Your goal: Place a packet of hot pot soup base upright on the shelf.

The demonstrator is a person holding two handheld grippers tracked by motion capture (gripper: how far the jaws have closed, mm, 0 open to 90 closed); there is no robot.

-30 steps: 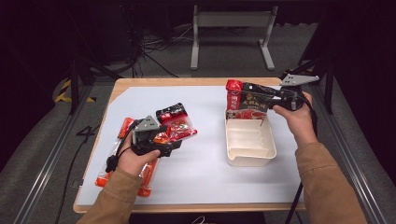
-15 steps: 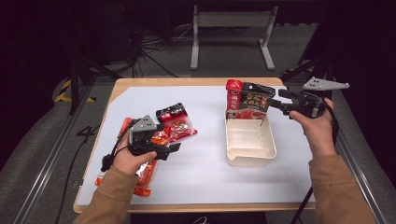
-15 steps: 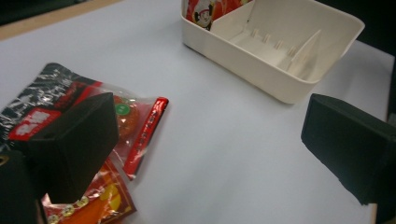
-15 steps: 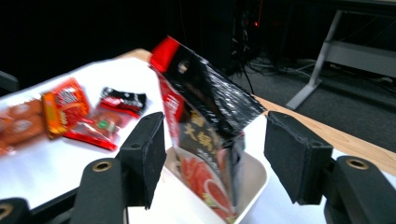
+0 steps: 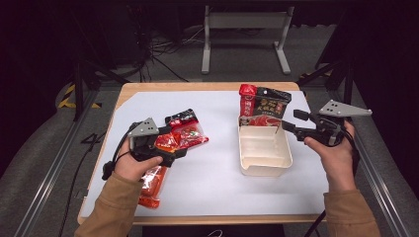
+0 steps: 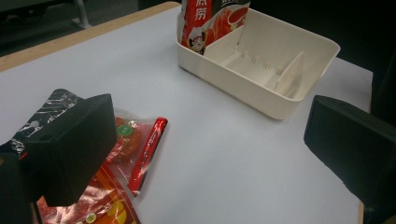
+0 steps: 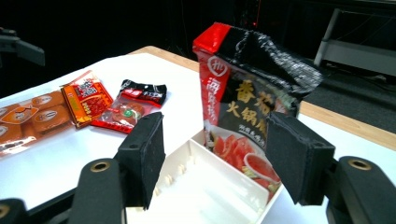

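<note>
We see our right gripper [image 5: 290,123] with jaws just opened wide and empty, beside the pouch [image 5: 263,106] standing in the tray [image 5: 264,165].

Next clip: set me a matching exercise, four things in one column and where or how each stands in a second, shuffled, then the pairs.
Things:
1. cream box
2. black and red pouch
3. red packets
4. right gripper

Places or states:
A. lying flat on the white mat by the left gripper
B. standing upright in the box's far compartment
C. near compartment empty
D. jaws open, nothing between them, beside the box

Pairs: 1-C, 2-B, 3-A, 4-D
</note>
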